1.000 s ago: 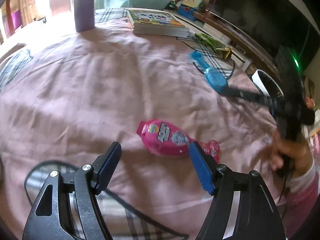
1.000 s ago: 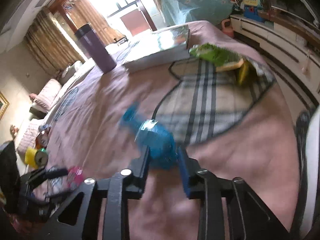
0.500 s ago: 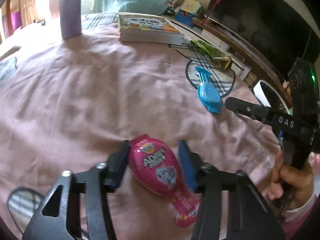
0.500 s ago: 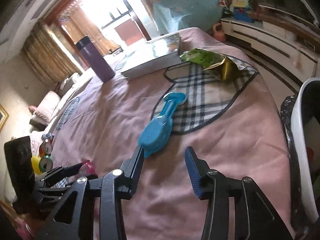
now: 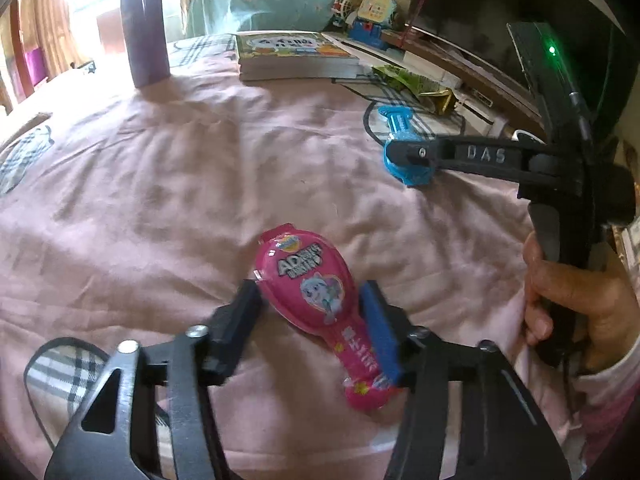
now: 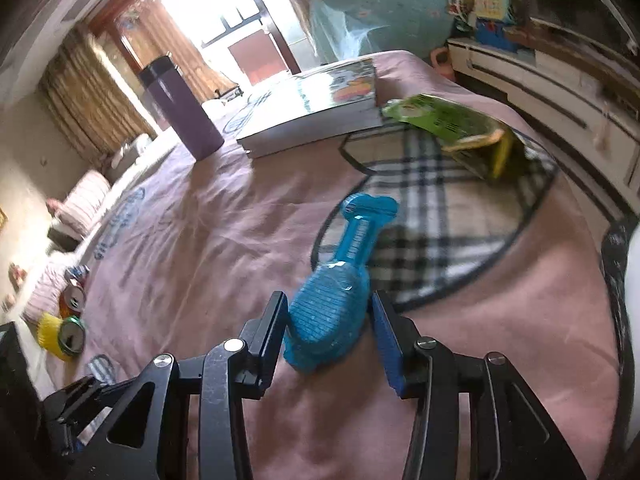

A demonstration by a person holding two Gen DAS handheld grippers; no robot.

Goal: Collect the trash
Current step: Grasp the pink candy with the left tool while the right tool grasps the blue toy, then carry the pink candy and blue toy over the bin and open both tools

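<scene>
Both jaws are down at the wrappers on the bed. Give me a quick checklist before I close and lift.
1. Pink wrapper between the left gripper jaws: ok.
2. Left jaws clamped on it: not ok. They have just been opening, and no squeeze shows.
3. Blue wrapper between the right gripper jaws: ok.
4. Right jaws clamped on it: not ok. They have just been opening, and a gap shows at the blue pad.
5. Bin in reach: cannot tell. Only a white rim with a dark liner shows at the frame edge.
6. Other trash cleared: not ok. The green wrapper lies beside the book.
</scene>
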